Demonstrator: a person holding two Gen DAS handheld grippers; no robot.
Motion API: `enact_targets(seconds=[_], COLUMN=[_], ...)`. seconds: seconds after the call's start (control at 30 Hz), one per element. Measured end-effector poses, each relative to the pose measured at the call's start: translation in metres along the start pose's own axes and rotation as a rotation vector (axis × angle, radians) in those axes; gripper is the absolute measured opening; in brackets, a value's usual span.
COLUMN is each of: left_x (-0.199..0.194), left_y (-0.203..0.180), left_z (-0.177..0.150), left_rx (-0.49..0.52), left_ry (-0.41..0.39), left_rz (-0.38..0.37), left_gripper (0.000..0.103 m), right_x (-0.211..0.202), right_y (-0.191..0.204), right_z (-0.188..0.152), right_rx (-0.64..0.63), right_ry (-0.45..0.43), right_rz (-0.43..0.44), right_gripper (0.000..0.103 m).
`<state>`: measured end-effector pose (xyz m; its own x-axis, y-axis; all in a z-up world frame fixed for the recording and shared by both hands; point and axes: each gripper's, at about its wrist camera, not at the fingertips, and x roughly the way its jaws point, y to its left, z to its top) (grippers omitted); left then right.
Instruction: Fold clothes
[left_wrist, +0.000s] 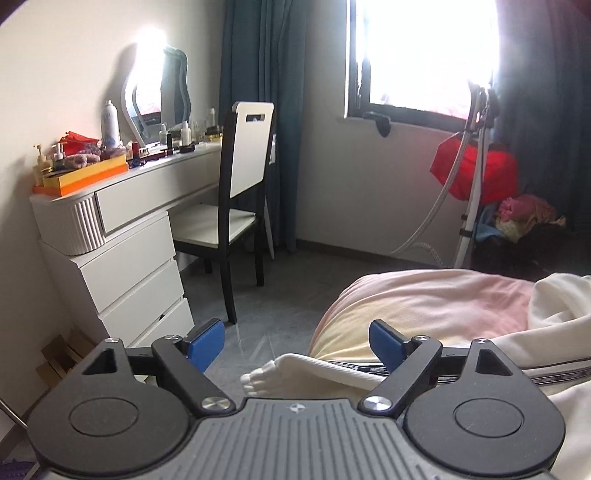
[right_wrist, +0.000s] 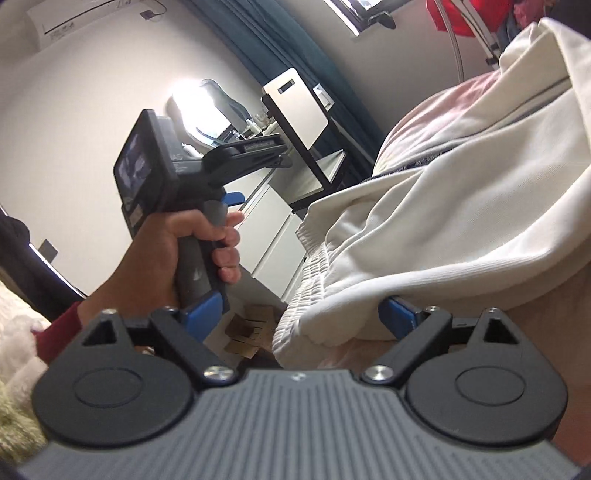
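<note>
A cream-white garment (right_wrist: 461, 192) with a dark stripe and ribbed elastic hem lies rumpled on the pink-and-yellow bed (left_wrist: 424, 306). In the left wrist view its edge (left_wrist: 554, 350) shows at the right, with a thin white piece (left_wrist: 317, 373) running between the fingers. My left gripper (left_wrist: 297, 343) is open, at the bed's near corner above the floor. My right gripper (right_wrist: 299, 317) is open with the garment's ribbed hem (right_wrist: 306, 306) between its jaws; its right fingertip is partly under the cloth. The left gripper also shows in the right wrist view (right_wrist: 207, 173), held by a hand.
A white dressing table (left_wrist: 122, 236) with drawers, a mirror and bottles stands at the left, with a black-and-white chair (left_wrist: 240, 195) beside it. Grey floor (left_wrist: 266, 314) lies between them and the bed. A pile of clothes (left_wrist: 517, 218) and a white stand (left_wrist: 472, 177) stand under the window.
</note>
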<state>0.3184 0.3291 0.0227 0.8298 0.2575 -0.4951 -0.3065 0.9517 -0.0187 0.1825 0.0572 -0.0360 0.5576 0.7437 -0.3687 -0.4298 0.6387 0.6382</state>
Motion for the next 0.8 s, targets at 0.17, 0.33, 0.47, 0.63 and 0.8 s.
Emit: enact_targets(seconds=[0.17, 0.33, 0.47, 0.63, 0.8], left_x=[-0.092, -0.181, -0.252, -0.307, -0.315], left_y=[-0.034, -0.087, -0.132, -0.175, -0.195], left_z=[-0.021, -0.068, -0.106, -0.157, -0.206], left_rx=[-0.018, 0.042, 0.093, 0.091, 0.105], left_ry=[-0.059, -0.111, -0.167, -0.189, -0.21], left_rz=[-0.129, -0.217, -0.305, -0.385, -0.389], left_gripper=[0.103, 0.103, 0.103, 0.103, 0.103], right_x=[-0.101, -0.199, -0.251, -0.295, -0.309], right_y=[0.013, 0.001, -0.016, -0.053, -0.083], right_z=[0.0, 0.001, -0.001, -0.019, -0.038], right_rx=[-0.189, -0.277, -0.346, -0.399, -0.343], right_ry=[-0.195, -0.346, -0.381, -0.417, -0.422], right_rz=[-0.157, -0.275, -0.368, -0.456, -0.483], right_gripper=[0.093, 0.093, 0.093, 0.092, 0.092])
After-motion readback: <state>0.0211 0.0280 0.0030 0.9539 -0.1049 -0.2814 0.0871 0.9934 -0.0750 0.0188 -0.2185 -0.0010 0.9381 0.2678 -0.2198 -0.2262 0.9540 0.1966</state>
